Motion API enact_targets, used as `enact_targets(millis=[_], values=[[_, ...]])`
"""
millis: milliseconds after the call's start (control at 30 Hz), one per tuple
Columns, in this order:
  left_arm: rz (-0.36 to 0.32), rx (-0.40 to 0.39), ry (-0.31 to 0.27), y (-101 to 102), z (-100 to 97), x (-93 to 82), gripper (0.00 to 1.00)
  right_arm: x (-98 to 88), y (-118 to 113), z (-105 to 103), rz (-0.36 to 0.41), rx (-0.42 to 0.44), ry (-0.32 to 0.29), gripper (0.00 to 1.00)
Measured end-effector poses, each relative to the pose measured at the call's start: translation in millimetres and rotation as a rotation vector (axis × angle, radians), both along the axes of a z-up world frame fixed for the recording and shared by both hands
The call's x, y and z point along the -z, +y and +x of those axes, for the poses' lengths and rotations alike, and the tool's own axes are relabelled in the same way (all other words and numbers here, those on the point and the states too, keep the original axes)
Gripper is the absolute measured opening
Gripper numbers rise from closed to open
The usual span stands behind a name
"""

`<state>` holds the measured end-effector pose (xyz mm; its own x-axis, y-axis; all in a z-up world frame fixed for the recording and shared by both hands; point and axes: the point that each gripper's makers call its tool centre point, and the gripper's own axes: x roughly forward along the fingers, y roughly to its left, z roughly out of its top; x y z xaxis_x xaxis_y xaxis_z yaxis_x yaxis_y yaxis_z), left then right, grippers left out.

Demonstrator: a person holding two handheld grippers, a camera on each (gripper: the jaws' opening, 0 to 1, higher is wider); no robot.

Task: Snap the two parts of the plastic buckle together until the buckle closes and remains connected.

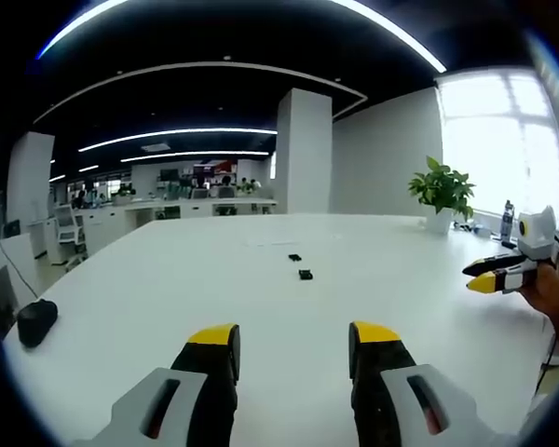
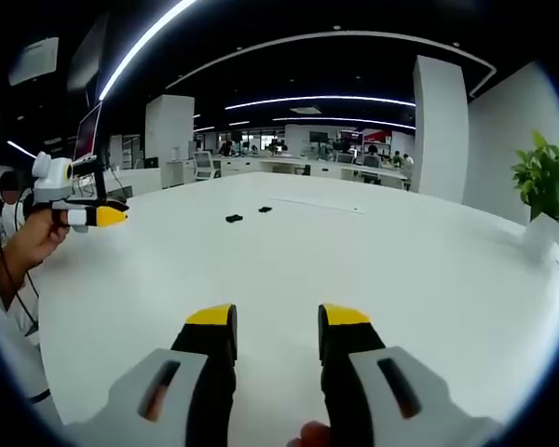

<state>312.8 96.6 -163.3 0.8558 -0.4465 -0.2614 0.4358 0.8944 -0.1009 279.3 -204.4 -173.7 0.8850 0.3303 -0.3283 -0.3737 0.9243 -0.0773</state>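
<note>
A: What are the grippers doing?

B: The left gripper [image 1: 293,340] has its jaws wide apart with nothing between them. The right gripper [image 2: 276,321] is the same, jaws apart and holding nothing. Both hang over the table [image 1: 168,279] and touch nothing.

A: What is the table like?

B: Big, white, smooth and flat.

A: Where is the buckle?

B: Two small black parts lie far out on the table. In the left gripper view one part [image 1: 305,274] is closer and the other part [image 1: 294,257] is just behind it. They sit near each other but not joined. They are too small to see their shape well.

A: What else is around?

B: A green plant [image 1: 442,186] in a white pot stands at the table's far edge. A black lump [image 1: 35,321], maybe a mouse, lies at the left edge. Nothing stands between the grippers and the parts.
</note>
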Motion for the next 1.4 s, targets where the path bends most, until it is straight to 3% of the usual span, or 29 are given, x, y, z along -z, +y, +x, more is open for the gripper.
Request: enact_targets(millis=[367,733,900,1400], values=[[-0.051,0.029,0.01,-4.2,0.6,-2.1,0.46,0.2,2.0,5.8,0.002,-0.009,-0.003,0.36],[-0.052,0.033,0.014,-6.7,6.0,-1.9,0.46,-1.9,2.5,10.9,-0.009,-0.014,-0.004,0.35],[-0.038,0.045,0.008,-7.0,10.3,-3.9,0.46,-5.0,5.8,18.3,0.048,-0.034,0.0,0.35],[-0.033,0.054,-0.003,-4.7,29.6,-10.2,0.46,-12.0,-0.4,39.6,0.014,-0.048,0.006,0.34]])
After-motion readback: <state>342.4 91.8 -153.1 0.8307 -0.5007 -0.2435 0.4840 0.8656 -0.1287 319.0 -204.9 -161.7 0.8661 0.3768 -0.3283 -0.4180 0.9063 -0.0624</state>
